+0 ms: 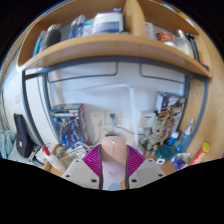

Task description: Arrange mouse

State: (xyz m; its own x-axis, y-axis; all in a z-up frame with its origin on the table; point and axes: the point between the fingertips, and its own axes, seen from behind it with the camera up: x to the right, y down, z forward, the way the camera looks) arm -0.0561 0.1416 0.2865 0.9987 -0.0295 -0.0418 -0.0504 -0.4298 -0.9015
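You are looking at a cluttered worktop [60,152] that runs along a white wall [110,95]. Above it hangs a long wooden shelf [115,50] with boxes and papers [110,20] stacked on top.

Your claw [112,170] points straight at the wall, held level and low. Its two fingers sit close together, and the pink striped pads [97,160] press on a small tan and grey thing [112,163] between them. It is narrow, and you cannot tell what the thing is. You cannot pick out a mouse anywhere among the clutter.

Off to the left of the claw stands a wire rack [67,125] full of small items, and a dark flat object [22,135] leans near it. To the right of the claw there are bottles and bright bits [180,148] in blue, red and orange. A thin cable [135,105] hangs down the wall. All this stuff crowds the worktop just beyond the fingers.
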